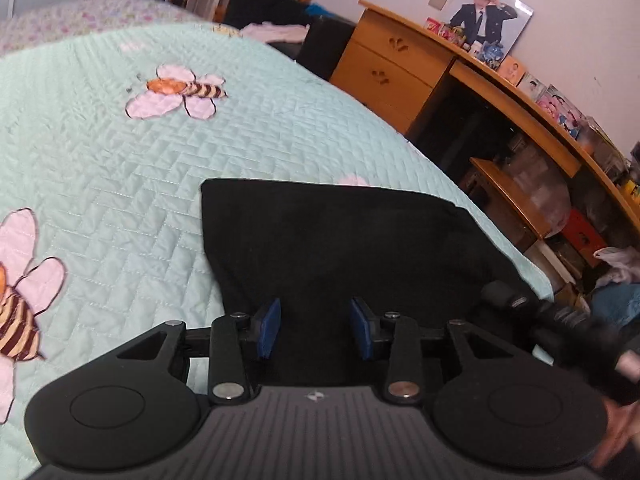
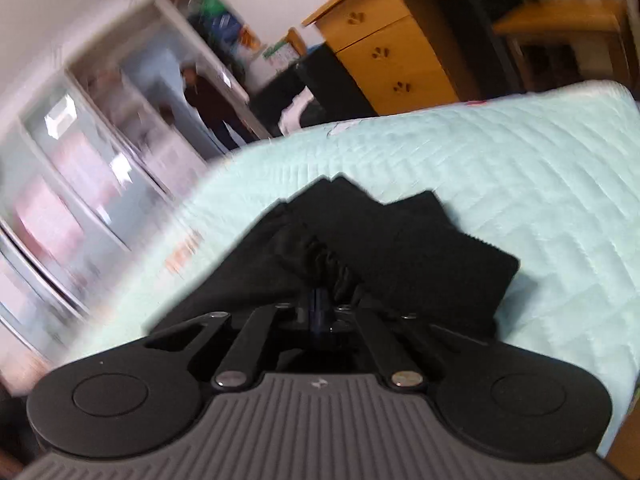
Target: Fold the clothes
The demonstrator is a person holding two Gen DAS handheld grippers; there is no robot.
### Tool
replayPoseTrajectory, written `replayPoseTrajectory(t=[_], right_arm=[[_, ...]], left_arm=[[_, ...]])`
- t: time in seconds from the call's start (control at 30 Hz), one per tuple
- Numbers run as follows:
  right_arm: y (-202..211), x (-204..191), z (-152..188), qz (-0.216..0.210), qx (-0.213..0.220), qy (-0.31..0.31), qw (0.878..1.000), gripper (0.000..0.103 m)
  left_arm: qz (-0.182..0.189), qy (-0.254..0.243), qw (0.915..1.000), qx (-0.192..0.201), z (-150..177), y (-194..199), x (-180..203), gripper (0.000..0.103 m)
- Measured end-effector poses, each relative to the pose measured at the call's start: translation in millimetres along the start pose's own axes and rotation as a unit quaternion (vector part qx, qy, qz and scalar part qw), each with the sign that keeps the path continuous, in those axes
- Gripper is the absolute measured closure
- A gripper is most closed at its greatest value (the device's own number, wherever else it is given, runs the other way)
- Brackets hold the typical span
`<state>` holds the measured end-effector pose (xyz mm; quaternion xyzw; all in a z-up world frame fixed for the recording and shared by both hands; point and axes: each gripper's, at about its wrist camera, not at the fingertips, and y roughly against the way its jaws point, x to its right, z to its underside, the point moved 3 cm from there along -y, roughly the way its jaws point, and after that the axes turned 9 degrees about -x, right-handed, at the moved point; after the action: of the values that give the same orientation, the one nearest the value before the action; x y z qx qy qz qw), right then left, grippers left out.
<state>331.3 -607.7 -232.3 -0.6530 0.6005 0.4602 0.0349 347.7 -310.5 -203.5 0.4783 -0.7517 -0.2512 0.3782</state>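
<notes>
Left wrist view puts you over a black garment lying flat on the mint quilted bedspread, near the bed edge that faces the wooden desk. Your left gripper has its blue-padded fingers apart, with black cloth showing beneath and between them; the pads do not appear to press on it, so nothing is held on this side yet. The right gripper has its fingers together, clamped on a bunched pleat of the same garment, which gathers into creases right at the tips and spreads away across the bedspread in overlapping layers.

To do this fold well, lower your left fingers onto the near edge and close on one or two layers only, level with the right-hand pinch, so both corners travel together. Keep the edge taut between your hands, lift just enough to clear the bed, and carry it over to meet the far straight edge. Lay it down before releasing.

The right wrist view is badly blurred, so which part of the garment you have pinched, hem or waistband, cannot be told; it may be a gathered band.
</notes>
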Motion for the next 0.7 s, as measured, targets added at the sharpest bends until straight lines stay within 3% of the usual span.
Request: replayPoseTrajectory(t=[0.07,0.13,0.2,0.3,0.37,0.4,0.47,0.5,0.53,0.6,0.67,0.7], right_arm=[[22,-21,0,-0.011,0.045,0.026,0.999,0.088],[20,-42,-1,-0.068,0.041,0.027,0.996,0.07],[-1,-50,-6,-0.087,0.028,0.018,0.996,0.067],[-38,-34,-19,-0.065,0.005,-0.02,0.998,0.069],[-47,-9,-26,-0.045,0.001,-0.054,0.998,0.096],[-42,-4,-20,-0.038,0.002,-0.063,0.997,0.103],[-20,-16,-12,-0.05,0.028,-0.055,0.997,0.092],[-7,-25,-4,-0.064,0.036,-0.043,0.996,0.077],[0,-31,-2,-0.08,0.036,-0.029,0.996,0.066],[6,-43,8,-0.092,0.016,-0.002,0.996,0.055],[1,-43,21,-0.05,-0.016,0.012,0.999,0.055],[-1,-36,28,0.0,-0.03,0.013,0.999,0.059]], left_arm=[[-0.009,-0.007,0.9997,0.021,5,9,3,0.062],[-0.018,-0.023,0.9988,0.039,13,17,10,0.062],[-0.029,-0.055,0.9969,0.048,28,23,21,0.062],[-0.048,-0.129,0.9894,0.046,58,25,40,0.061],[-0.069,-0.18,0.9803,0.041,80,21,49,0.061],[-0.076,-0.187,0.9785,0.043,89,21,49,0.061],[-0.073,-0.175,0.9807,0.046,96,25,46,0.061],[-0.069,-0.173,0.9816,0.044,98,27,46,0.061],[-0.069,-0.174,0.9814,0.043,99,29,46,0.061],[-0.076,-0.188,0.9782,0.043,100,35,48,0.061],[-0.075,-0.192,0.9776,0.041,97,46,48,0.06],[-0.07,-0.184,0.9798,0.035,94,54,45,0.059]])
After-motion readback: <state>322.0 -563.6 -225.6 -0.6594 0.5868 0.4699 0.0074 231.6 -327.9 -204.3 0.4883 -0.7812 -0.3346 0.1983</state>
